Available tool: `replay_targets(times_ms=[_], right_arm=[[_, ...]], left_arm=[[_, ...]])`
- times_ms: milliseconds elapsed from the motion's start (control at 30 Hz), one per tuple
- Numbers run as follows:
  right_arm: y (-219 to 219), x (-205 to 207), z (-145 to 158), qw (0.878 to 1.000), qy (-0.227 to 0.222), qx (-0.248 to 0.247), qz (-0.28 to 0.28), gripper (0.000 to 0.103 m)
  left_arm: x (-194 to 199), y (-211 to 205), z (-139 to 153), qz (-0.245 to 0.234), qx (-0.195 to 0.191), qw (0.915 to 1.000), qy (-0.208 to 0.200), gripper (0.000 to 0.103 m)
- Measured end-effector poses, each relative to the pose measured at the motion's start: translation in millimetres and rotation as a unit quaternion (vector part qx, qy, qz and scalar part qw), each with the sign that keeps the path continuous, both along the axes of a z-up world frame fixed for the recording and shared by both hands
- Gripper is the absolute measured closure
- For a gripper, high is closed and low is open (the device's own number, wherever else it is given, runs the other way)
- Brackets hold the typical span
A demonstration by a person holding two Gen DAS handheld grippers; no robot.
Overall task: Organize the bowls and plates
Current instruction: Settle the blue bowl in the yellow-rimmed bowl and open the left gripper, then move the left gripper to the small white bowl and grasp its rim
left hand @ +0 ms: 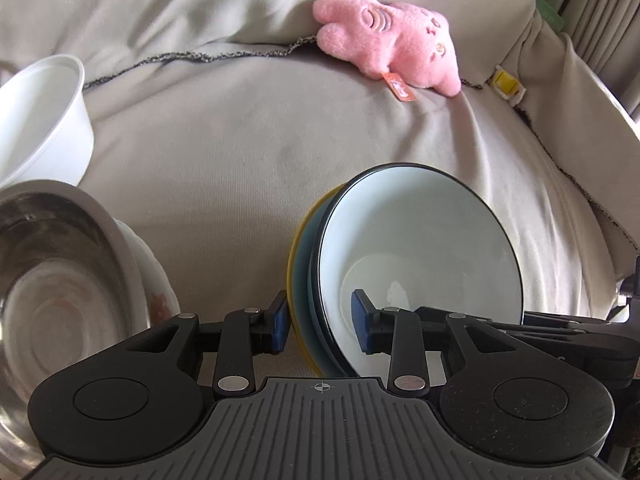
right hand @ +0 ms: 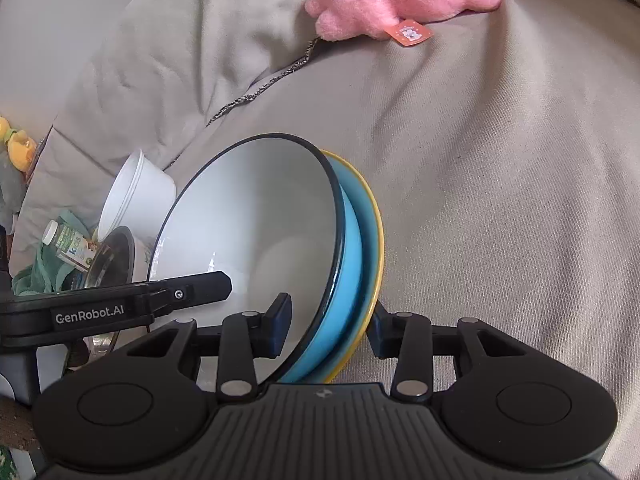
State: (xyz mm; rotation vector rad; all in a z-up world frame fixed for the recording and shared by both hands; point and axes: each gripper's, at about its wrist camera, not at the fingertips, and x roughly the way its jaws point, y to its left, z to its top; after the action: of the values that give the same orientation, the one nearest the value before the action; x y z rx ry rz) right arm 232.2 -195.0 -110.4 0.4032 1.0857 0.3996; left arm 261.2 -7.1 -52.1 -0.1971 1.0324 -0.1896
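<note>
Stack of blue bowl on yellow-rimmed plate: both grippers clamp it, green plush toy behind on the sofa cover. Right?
Not quite: the plush toy is pink, not green, as the left wrist view shows. Otherwise right: the left gripper and right gripper both straddle the stack on the sofa cover.

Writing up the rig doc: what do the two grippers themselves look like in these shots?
Both match: the left gripper and right gripper have black linkage arms with silver pivot pins, dark blue finger pads, two round black housings and a ribbed grey base with a small crosshair mark. "GenRobot.AI" lettering shows on the left one's side.
</note>
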Motion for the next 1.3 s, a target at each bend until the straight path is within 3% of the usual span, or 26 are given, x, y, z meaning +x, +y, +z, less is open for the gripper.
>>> replay_targets(times_ms=[133,267,400,500,667,733,833,933,1067,1200,1300], right_arm=[[3,-2,19,0.998,-0.026,-0.044,-0.021,0.063],[5,1,45,0.992,-0.059,-0.095,-0.056,0.062],[17,6,74,0.984,-0.090,-0.128,-0.083,0.048],[39,12,93,0.980,-0.105,-0.149,-0.081,0.045],[96,29,109,0.972,-0.100,-0.203,-0.057,0.039],[118,36,110,0.971,-0.092,-0.217,-0.044,0.039],[148,43,112,0.971,-0.088,-0.221,-0.030,0.035],[174,47,120,0.970,-0.109,-0.215,-0.013,0.022],[212,59,128,0.973,-0.123,-0.195,0.006,0.019],[251,80,117,0.984,-0.076,-0.156,0.033,0.020],[282,97,99,0.986,-0.049,-0.155,0.042,0.027]], left_arm=[[-13,10,16,-0.005,-0.006,0.9993,-0.038,0.068],[-27,31,31,-0.008,-0.045,0.9966,-0.069,0.068],[-29,61,37,0.000,-0.107,0.9917,-0.072,0.068],[-26,90,41,0.014,-0.151,0.9851,-0.082,0.068],[-31,147,42,0.046,-0.181,0.9742,-0.127,0.068],[-26,169,44,0.057,-0.188,0.9738,-0.114,0.068],[-35,210,57,0.096,-0.184,0.9677,-0.144,0.068],[-47,256,72,0.149,-0.147,0.9598,-0.187,0.068],[-52,308,66,0.230,-0.102,0.9490,-0.190,0.068],[-37,340,39,0.243,-0.168,0.9391,-0.176,0.068],[-9,336,23,0.221,-0.189,0.9447,-0.152,0.068]])
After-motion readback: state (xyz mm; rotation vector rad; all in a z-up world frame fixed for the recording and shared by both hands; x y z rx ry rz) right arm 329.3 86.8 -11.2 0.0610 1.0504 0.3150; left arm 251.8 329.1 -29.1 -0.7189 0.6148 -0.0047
